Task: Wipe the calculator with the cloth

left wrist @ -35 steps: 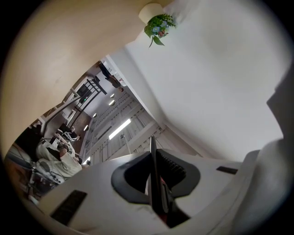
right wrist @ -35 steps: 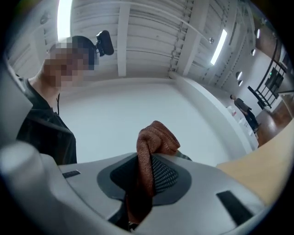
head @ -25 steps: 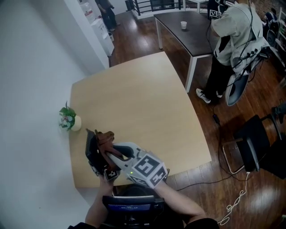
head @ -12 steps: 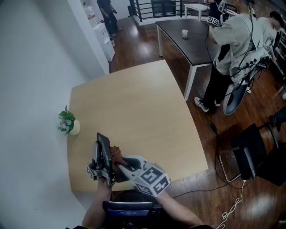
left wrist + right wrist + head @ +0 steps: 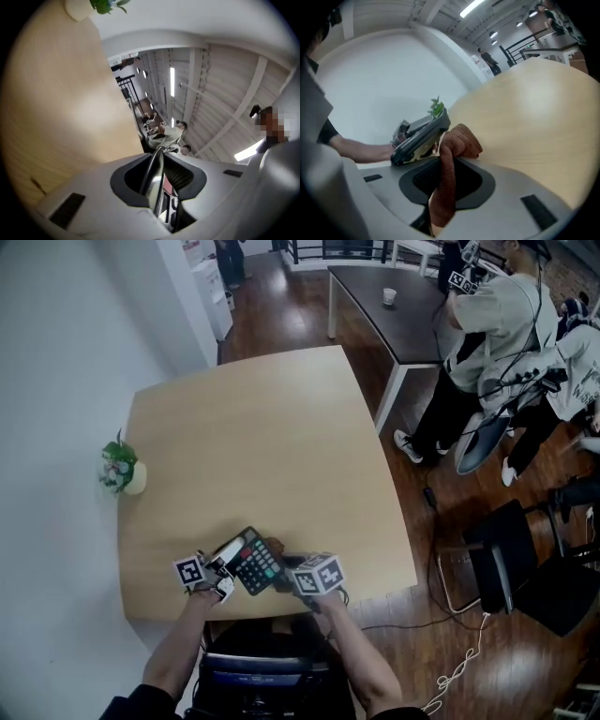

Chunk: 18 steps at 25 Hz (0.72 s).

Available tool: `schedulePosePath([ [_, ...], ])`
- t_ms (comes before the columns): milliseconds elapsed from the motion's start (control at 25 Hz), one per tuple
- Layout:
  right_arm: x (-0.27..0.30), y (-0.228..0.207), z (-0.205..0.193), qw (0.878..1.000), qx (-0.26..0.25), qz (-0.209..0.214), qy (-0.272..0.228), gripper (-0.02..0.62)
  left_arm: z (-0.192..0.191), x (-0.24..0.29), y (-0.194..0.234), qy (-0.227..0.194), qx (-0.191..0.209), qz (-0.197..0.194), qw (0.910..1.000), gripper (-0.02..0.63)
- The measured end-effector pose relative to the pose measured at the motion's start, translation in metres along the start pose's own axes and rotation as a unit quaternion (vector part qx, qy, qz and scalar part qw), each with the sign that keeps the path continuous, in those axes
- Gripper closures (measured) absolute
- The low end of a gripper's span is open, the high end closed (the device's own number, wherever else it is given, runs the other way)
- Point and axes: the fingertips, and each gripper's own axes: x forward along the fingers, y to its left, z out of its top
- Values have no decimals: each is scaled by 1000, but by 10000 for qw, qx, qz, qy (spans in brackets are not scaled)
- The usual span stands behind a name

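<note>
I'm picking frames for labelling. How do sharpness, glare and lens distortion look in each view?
Head view: evenly lit and sharp, with the light wooden table slightly bowed by the wide lens. Left gripper view: strong fisheye, dark corners, the black calculator soft up close, and glaring ceiling lights. Right gripper view: the brown cloth is fairly sharp, with a soft sheen on the table.

- The calculator [image 5: 255, 562] is showing black, with lighter keys.
- The cloth [image 5: 459, 140] is looking rust-brown and ribbed.
- The table [image 5: 253, 427] is showing pale wood grain.
- The plant [image 5: 116, 461] is showing green.
</note>
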Motion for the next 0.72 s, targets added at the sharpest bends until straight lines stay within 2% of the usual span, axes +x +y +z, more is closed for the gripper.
schedulePosePath([
  [120,10,-15,-42,9965,-235,-358,720,517,-27,17,36,672,445,663,9945,486],
  [200,16,-15,-53,9950,-326,-419,847,517,-35,27,51,1113,1087,1077,9819,404],
  [240,19,-16,-55,9950,-344,-407,842,517,-38,33,53,1352,1465,1169,9729,392],
  [320,23,-16,-55,9958,-341,-355,770,517,-46,41,55,1878,2165,1295,9493,350],
  [360,23,-18,-54,9961,-348,-350,727,517,-50,42,57,2109,2447,1369,9364,314],
  [400,22,-19,-53,9963,-365,-363,692,517,-52,40,59,2275,2656,1435,9258,314],
  [520,18,-22,-54,9960,-444,-407,667,516,-53,24,68,2530,2999,1596,9058,289],
  [640,14,-24,-52,9967,-416,-431,550,515,-48,6,75,2776,3535,1732,8763,262],
  [680,13,-26,-50,9973,-361,-443,459,515,-44,2,74,2800,3671,1759,8694,255],
  [720,11,-27,-48,9978,-315,-458,366,515,-40,-2,71,2778,3759,1771,8661,244],
])
